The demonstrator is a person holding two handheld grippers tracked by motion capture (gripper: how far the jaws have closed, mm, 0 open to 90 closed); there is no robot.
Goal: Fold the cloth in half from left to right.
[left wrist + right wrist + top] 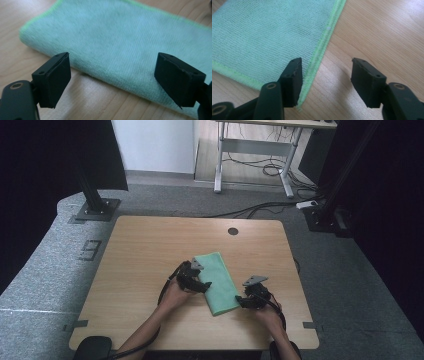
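Observation:
A green microfibre cloth (218,281) lies folded into a long strip on the wooden table (140,255). My left gripper (204,285) sits at the strip's left long side, open. In the left gripper view its jaws (116,76) stand wide apart over the cloth's (120,37) folded edge, with nothing pinched. My right gripper (240,301) is at the strip's near right corner, also open. In the right gripper view (325,81), one jaw hovers over the stitched corner edge of the cloth (269,37) and the other over bare wood.
A round cable hole (233,231) sits near the table's far edge. A black post on a base plate (95,206) stands off the far left corner. A dark rounded object (92,348) lies at the near left corner. Bare wood surrounds the cloth.

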